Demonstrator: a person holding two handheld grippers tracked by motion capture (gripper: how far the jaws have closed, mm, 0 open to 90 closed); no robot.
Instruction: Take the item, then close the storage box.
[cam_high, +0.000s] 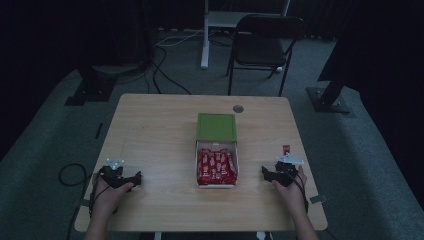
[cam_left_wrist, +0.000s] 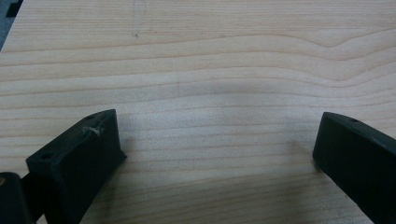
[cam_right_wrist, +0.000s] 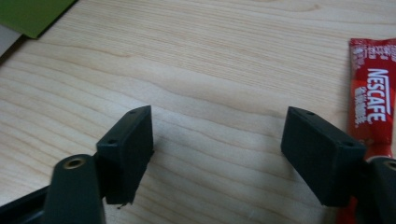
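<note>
A white box packed with several red sachets sits at the table's centre, its green lid lying flat just beyond it. One loose red Nescafe sachet lies on the wood just to the right of my right gripper, outside its jaws; in the high view this sachet is just beyond the right gripper. The right jaws stand wide apart over bare wood. Low over the table's left front, my left gripper is open too, and its own view has bare wood between the jaws.
The wooden table has a round cable hole near its far edge. A corner of the green lid shows in the right gripper view. A dark folding chair and cables lie on the floor beyond the table.
</note>
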